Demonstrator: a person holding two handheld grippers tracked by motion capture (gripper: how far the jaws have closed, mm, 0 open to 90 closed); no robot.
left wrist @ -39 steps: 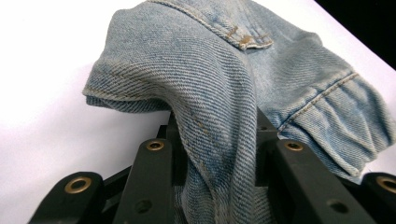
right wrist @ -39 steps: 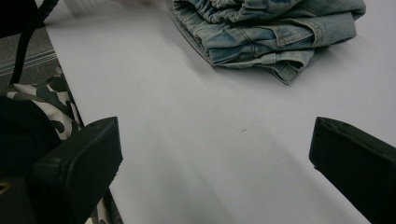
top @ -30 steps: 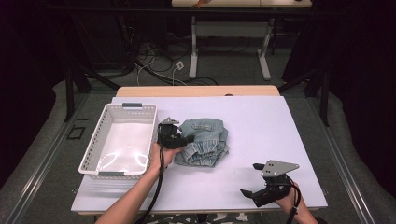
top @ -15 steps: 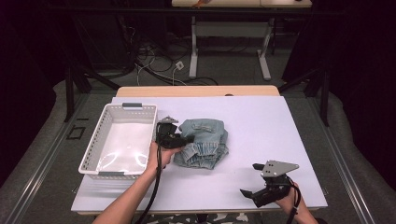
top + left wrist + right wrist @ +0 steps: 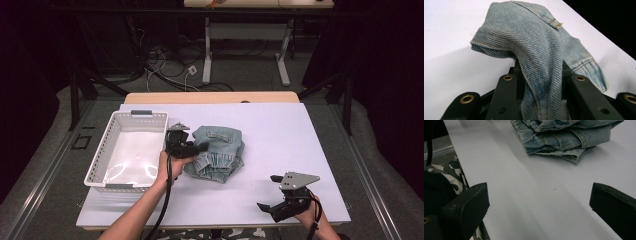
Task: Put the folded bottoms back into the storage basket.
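Folded light-blue jeans [image 5: 217, 150] lie on the white table [image 5: 280, 130], just right of a white basket [image 5: 102, 167]. My left gripper [image 5: 197, 147] is at the left edge of the jeans, shut on a fold of the denim [image 5: 541, 82] that drapes between its two black jaws and is lifted off the table. Down at the front right of the table, my right gripper [image 5: 265, 207] rests open with nothing between its jaws. In the right gripper view the stacked jeans [image 5: 566, 137] lie farther off on the bare table surface.
The empty white basket has a grey handle [image 5: 141, 113] at its far end. A wooden strip [image 5: 210, 97] edges the table's far side. Cables and table legs [image 5: 207, 55] lie on the floor beyond. A camouflage-patterned cloth [image 5: 446, 176] shows at the front edge.
The left gripper has shifted slightly left with the pinched denim, and the jeans' left edge has bunched up a little. The right gripper has stayed in place.
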